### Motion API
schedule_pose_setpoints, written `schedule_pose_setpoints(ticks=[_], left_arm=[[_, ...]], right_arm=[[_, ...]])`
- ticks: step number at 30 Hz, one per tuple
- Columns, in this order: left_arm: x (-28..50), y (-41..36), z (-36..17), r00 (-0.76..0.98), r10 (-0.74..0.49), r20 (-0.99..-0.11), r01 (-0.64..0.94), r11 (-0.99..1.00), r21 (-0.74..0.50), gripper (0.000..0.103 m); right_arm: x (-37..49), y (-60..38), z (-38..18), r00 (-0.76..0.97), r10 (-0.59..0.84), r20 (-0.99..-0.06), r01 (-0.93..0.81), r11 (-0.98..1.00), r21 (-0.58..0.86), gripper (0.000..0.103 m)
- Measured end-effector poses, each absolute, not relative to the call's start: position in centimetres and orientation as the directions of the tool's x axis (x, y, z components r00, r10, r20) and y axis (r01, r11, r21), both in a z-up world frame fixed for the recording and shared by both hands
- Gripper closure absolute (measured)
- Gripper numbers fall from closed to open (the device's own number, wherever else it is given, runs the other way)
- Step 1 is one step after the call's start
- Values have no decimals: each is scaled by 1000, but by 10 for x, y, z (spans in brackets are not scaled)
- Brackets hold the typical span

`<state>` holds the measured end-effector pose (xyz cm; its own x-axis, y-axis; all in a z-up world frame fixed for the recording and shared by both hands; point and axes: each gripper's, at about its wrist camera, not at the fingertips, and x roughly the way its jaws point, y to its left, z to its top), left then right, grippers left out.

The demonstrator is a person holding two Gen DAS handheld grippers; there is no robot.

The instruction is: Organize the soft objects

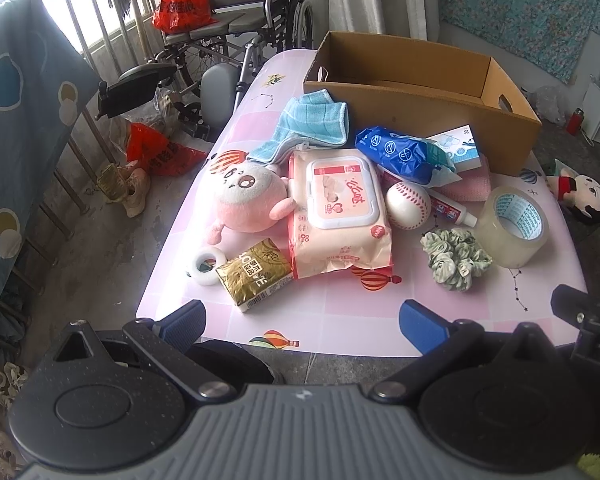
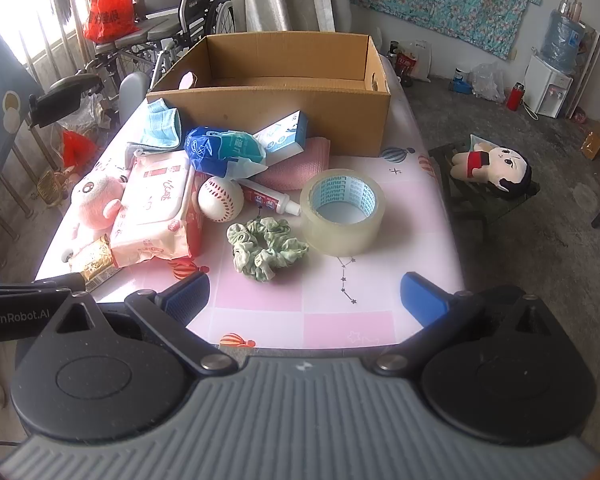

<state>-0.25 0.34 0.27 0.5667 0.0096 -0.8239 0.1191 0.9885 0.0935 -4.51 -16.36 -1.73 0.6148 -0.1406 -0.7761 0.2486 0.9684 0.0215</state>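
An open cardboard box (image 1: 420,96) (image 2: 276,116) stands at the table's far end. In front of it lie a pink plush toy (image 1: 246,200) (image 2: 96,200), a blue towel (image 1: 312,124) (image 2: 162,124), a pink wipes pack (image 1: 340,216) (image 2: 156,208), a green scrunchie (image 1: 454,258) (image 2: 266,250) and a pink cloth (image 2: 300,164). My left gripper (image 1: 304,320) is open and empty over the near table edge. My right gripper (image 2: 304,294) is open and empty, just short of the scrunchie.
A tape roll (image 2: 342,212), baseball (image 2: 220,199), toothpaste tube (image 2: 272,200), blue packet (image 2: 220,152), gold packet (image 1: 254,276) and small white ring (image 1: 208,266) also lie on the table. A doll (image 2: 494,166) rests on a stool at the right. A wheelchair (image 1: 220,52) stands beyond.
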Motion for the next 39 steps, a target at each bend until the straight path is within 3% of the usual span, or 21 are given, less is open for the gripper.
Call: schedule_pose_setpoints(ticks=[19,25,30,37,39], left_arm=[[11,18,-5,591,31,-806,88,991,103,0],[18,38,-4,637,-23,-770,83,996,39,0],[27,58,-10,664,-80,-743,69,997,-45,1],[42,66,-28,644,-43,-763,88,996,18,10],[50,67,-38,614,-57,-787,91,996,-1,12]], right_arm=[[-26,-180,-29,654,-96,-750,218,974,65,1],[-4,-207,-31,718,39,-695,133,972,192,1],[22,-216,-28,764,76,-641,56,982,182,1],[62,-207,-27,763,216,-610,-69,964,256,2],[77,-196,-27,745,263,-613,-111,955,274,6]])
